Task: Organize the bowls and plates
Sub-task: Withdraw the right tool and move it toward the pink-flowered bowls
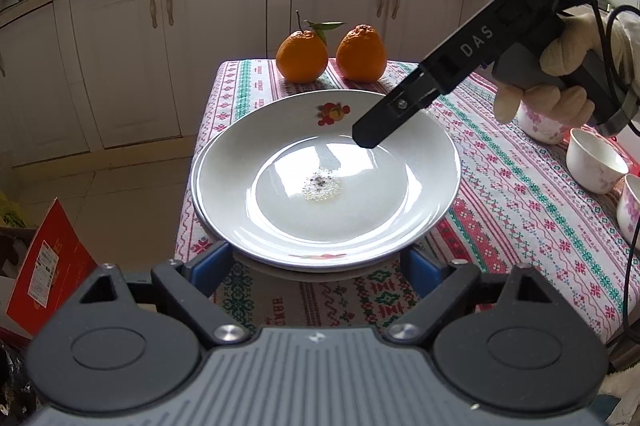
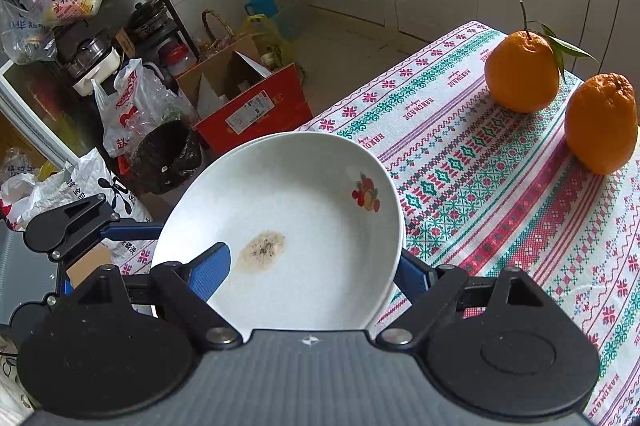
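A white plate (image 1: 324, 181) with a fruit print and a speck of residue lies on another plate at the table's left edge; it also shows in the right wrist view (image 2: 304, 226). My left gripper (image 1: 316, 266) is open, its blue fingers (image 1: 208, 266) at either side of the plates' near rim, below it. My right gripper (image 2: 312, 274) is open with one finger (image 2: 208, 270) over the plate's inside and the other under the rim; its finger hangs over the plate in the left wrist view (image 1: 380, 121). White floral bowls (image 1: 596, 161) stand at the right.
Two oranges (image 1: 332, 53) sit at the far end of the patterned tablecloth (image 1: 512, 209). Kitchen cabinets (image 1: 168, 45) stand beyond. A red box (image 2: 256, 109), a black bin (image 2: 164, 153) and bags lie on the floor to the table's left.
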`<state>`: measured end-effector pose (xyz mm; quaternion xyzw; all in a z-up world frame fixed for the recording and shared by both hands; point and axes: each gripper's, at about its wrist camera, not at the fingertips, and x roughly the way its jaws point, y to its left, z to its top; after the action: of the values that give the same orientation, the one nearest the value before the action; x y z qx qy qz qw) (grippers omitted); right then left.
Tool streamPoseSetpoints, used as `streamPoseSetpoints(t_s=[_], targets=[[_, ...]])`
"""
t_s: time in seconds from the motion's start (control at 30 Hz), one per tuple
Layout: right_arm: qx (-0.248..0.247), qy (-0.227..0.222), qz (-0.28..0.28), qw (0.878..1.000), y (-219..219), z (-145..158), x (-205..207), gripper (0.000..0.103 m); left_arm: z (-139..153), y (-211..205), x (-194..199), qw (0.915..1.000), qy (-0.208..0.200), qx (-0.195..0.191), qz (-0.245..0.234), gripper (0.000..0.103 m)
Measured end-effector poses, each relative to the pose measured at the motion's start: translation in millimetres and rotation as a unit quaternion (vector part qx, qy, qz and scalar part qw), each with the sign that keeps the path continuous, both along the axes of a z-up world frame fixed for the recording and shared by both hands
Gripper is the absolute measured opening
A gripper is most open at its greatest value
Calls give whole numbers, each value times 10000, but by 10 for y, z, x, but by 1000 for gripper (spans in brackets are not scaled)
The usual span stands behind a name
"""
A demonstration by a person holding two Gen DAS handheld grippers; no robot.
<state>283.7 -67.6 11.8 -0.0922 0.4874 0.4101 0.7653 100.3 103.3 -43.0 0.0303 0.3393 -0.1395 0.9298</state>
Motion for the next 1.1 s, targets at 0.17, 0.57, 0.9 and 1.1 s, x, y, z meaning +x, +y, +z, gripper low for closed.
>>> streamPoseSetpoints(t_s=[0.17, 0.57, 0.9, 1.1], targets=[[-97, -88, -60, 9999, -40, -16, -67, 90, -2, -9, -7, 10000, -14, 35, -7, 91], [-122, -594, -272, 9978, -163, 92, -376, 103, 50, -15, -75, 9999, -107, -17, -48, 92], [-542, -1558, -979, 9814, -326, 176, -1069, 103, 178, -138, -242, 9992, -235, -94, -309, 99], [-583, -1957, -1741, 9633, -607, 173, -1510, 103, 194, -297, -340, 9977, -310, -19, -598, 99]])
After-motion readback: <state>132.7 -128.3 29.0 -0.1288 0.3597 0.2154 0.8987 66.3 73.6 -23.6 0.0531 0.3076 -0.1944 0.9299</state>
